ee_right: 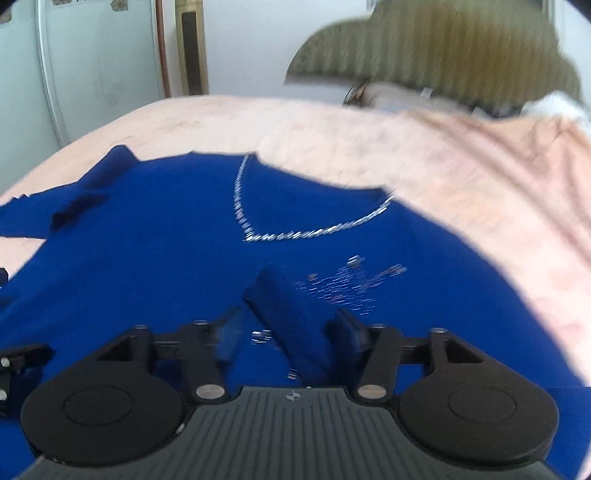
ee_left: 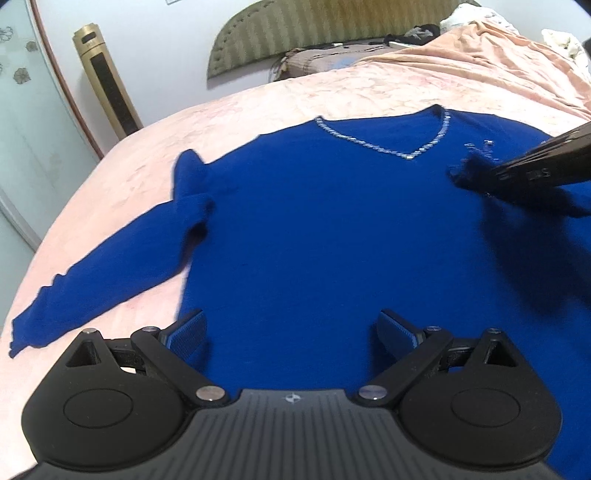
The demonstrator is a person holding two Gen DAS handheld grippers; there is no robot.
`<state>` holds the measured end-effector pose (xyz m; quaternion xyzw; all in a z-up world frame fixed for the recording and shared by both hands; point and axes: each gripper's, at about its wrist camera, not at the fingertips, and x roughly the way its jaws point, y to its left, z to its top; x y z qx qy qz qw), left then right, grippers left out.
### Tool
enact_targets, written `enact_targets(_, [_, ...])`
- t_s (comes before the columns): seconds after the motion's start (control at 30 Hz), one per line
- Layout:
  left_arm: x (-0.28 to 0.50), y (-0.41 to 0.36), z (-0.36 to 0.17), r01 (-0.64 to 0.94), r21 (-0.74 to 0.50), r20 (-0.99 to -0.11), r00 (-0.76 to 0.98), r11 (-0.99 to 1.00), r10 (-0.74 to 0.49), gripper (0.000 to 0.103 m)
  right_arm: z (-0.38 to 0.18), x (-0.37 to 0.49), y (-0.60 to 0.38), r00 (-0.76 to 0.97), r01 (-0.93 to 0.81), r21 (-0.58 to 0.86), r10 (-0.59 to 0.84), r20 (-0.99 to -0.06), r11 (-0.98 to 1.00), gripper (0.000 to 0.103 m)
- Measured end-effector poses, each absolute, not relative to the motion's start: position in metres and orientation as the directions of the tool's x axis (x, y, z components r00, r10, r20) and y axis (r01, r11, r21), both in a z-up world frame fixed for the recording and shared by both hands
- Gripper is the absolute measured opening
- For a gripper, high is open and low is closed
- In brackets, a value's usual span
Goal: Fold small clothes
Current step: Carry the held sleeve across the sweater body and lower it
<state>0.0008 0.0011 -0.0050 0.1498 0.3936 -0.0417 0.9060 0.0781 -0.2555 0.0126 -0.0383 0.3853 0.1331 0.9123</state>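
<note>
Left fingers [ee_left: 190, 328] spread — sweater [ee_left: 314, 229] neckline faces headboard [ee_left: 295, 33]

The blue sweater [ee_left: 314, 221] lay flat on the pink bedspread [ee_left: 229, 114], and it served as the landmark. To its left, bare bedspread stretched to the bed's edge, broken only by the spread sleeve [ee_left: 103, 266] slanting down and away from the sweater's body. Beyond the neckline [ee_left: 388, 146] an open strip of bedspread ran toward the headboard [ee_left: 314, 33]. Up and right of the sweater a rumpled peach blanket [ee_left: 480, 66] rose as a soft ridge, touching the shoulder. Above the sweater's right chest the right gripper [ee_right: 284, 332] stood in the way, a raised fold of blue cloth [ee_right: 291, 317] between its parted fingers. Over the hem the left gripper [ee_left: 291, 332] hovered, fingers wide apart.
</note>
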Motion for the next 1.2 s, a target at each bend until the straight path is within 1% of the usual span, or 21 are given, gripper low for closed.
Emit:
enact_targets(0.03, [0.002, 0.005, -0.005, 0.184, 0.243, -0.724, 0.688, 0.953, 0.052, 0.099, 0.010, 0.080, -0.249, 0.662, -0.276, 0.032, 0.214, -0.718, 0.961, 0.005])
enact_targets(0.1, [0.008, 0.014, -0.007, 0.157, 0.242, -0.729, 0.681, 0.957, 0.072, 0.099, 0.021, 0.070, -0.241, 0.699, -0.294, -0.022, 0.200, -0.687, 0.955, 0.005])
enact_targets(0.17, [0.014, 0.023, -0.008, 0.137, 0.216, -0.741, 0.667, 0.967, 0.071, 0.099, 0.039, 0.065, -0.247, 0.770, -0.235, -0.087, 0.131, -0.624, 0.968, 0.005])
enact_targets(0.23, [0.017, 0.031, -0.006, 0.126, 0.191, -0.746, 0.663, 0.973, 0.060, 0.099, 0.065, 0.064, -0.269, 0.843, -0.067, -0.096, 0.005, -0.538, 0.993, 0.005])
enact_targets(0.3, [0.018, 0.037, -0.004, 0.117, 0.192, -0.738, 0.671, 0.974, 0.065, 0.099, 0.097, 0.057, -0.300, 0.886, 0.183, -0.100, -0.208, -0.414, 0.978, 0.005])
enact_targets(0.37, [0.017, 0.043, -0.003, 0.106, 0.203, -0.728, 0.681, 0.973, 0.078, 0.099, 0.129, 0.041, -0.331, 0.864, 0.430, -0.033, -0.421, -0.277, 0.902, 0.007])
enact_targets(0.4, [0.018, 0.045, -0.003, 0.099, 0.208, -0.725, 0.683, 0.973, 0.085, 0.099, 0.142, 0.031, -0.338, 0.837, 0.516, -0.003, -0.504, -0.214, 0.857, 0.008])
enact_targets(0.43, [0.019, 0.048, -0.004, 0.091, 0.209, -0.724, 0.684, 0.974, 0.091, 0.099, 0.152, 0.023, -0.340, 0.815, 0.567, 0.013, -0.559, -0.155, 0.824, 0.008])
enact_targets(0.5, [0.023, 0.054, -0.005, 0.080, 0.201, -0.728, 0.679, 0.976, 0.094, 0.099, 0.168, 0.012, -0.321, 0.813, 0.580, -0.003, -0.579, -0.052, 0.815, 0.008])
enact_targets(0.57, [0.026, 0.059, -0.007, 0.071, 0.189, -0.736, 0.671, 0.979, 0.093, 0.099, 0.167, 0.021, -0.279, 0.856, 0.513, -0.104, -0.516, -0.008, 0.852, 0.008])
enact_targets(0.63, [0.025, 0.063, -0.007, 0.067, 0.183, -0.739, 0.667, 0.981, 0.092, 0.099, 0.153, 0.039, -0.230, 0.913, 0.394, -0.211, -0.407, -0.021, 0.894, 0.008])
enact_targets(0.67, [0.025, 0.064, -0.007, 0.068, 0.184, -0.739, 0.668, 0.981, 0.093, 0.099, 0.144, 0.047, -0.209, 0.938, 0.322, -0.231, -0.343, -0.053, 0.918, 0.008])
enact_targets(0.73, [0.022, 0.067, -0.006, 0.067, 0.196, -0.733, 0.673, 0.978, 0.100, 0.099, 0.119, 0.069, -0.162, 0.967, 0.165, -0.249, -0.206, -0.148, 0.955, 0.008])
enact_targets(0.8, [0.020, 0.072, -0.007, 0.060, 0.209, -0.730, 0.673, 0.976, 0.115, 0.099, 0.090, 0.087, -0.117, 0.970, 0.024, -0.273, -0.088, -0.225, 0.962, 0.007])
enact_targets(0.9, [0.022, 0.081, -0.008, 0.038, 0.209, -0.734, 0.667, 0.977, 0.131, 0.099, 0.050, 0.102, -0.056, 0.939, -0.149, -0.278, 0.047, -0.342, 0.949, 0.007])
enact_targets(0.97, [0.024, 0.087, -0.010, 0.022, 0.203, -0.741, 0.657, 0.979, 0.139, 0.099, 0.034, 0.107, -0.025, 0.912, -0.215, -0.237, 0.108, -0.396, 0.947, 0.007])
enact_targets(1.03, [0.027, 0.092, -0.011, 0.012, 0.198, -0.748, 0.648, 0.980, 0.143, 0.099, 0.027, 0.109, -0.008, 0.894, -0.248, -0.213, 0.138, -0.427, 0.945, 0.007])
enact_targets(1.2, [0.028, 0.097, -0.011, 0.005, 0.194, -0.745, 0.651, 0.981, 0.144, 0.099, 0.023, 0.101, 0.014, 0.866, -0.271, -0.154, 0.170, -0.470, 0.950, 0.007])
